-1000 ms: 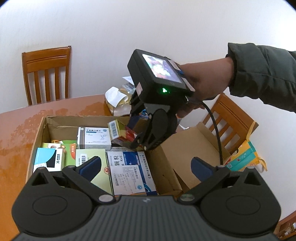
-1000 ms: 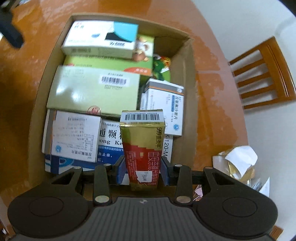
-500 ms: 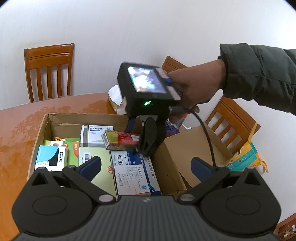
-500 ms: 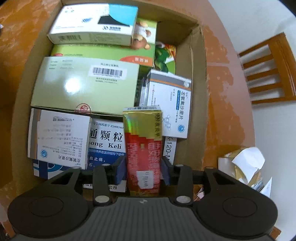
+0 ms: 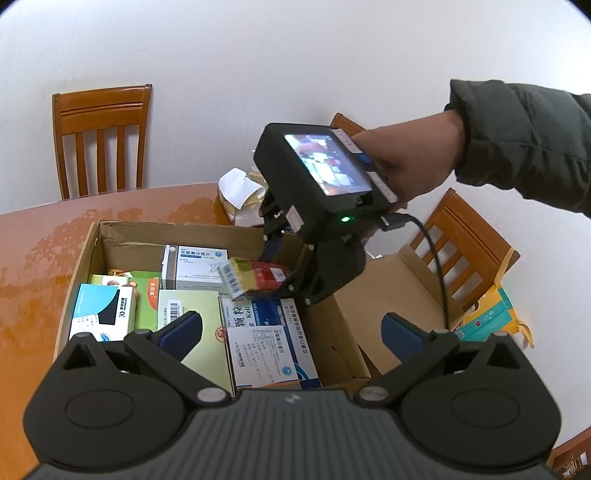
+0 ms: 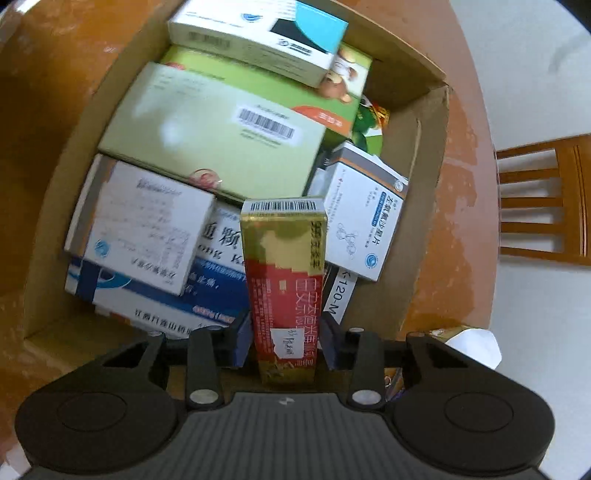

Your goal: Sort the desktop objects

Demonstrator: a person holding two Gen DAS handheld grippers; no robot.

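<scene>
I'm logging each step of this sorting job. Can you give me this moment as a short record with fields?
held item: red and gold box
holder: right gripper, shut on it
position: over the open cardboard box, above the medicine boxes
left gripper: open, empty, at the box's near edge
surface: wooden table

You're gripping a gold-and-red box [image 6: 284, 280], barcode end white. Your cardboard carton [image 6: 428, 173] is brown; inside, a pale green box [image 6: 207, 125] with a barcode, a white-and-blue box [image 6: 365, 221], a white box with teal and black corner [image 6: 266, 33]. Table [image 5: 33, 258] glossy orange-brown. Your sleeve [image 5: 524, 140] dark green.
</scene>
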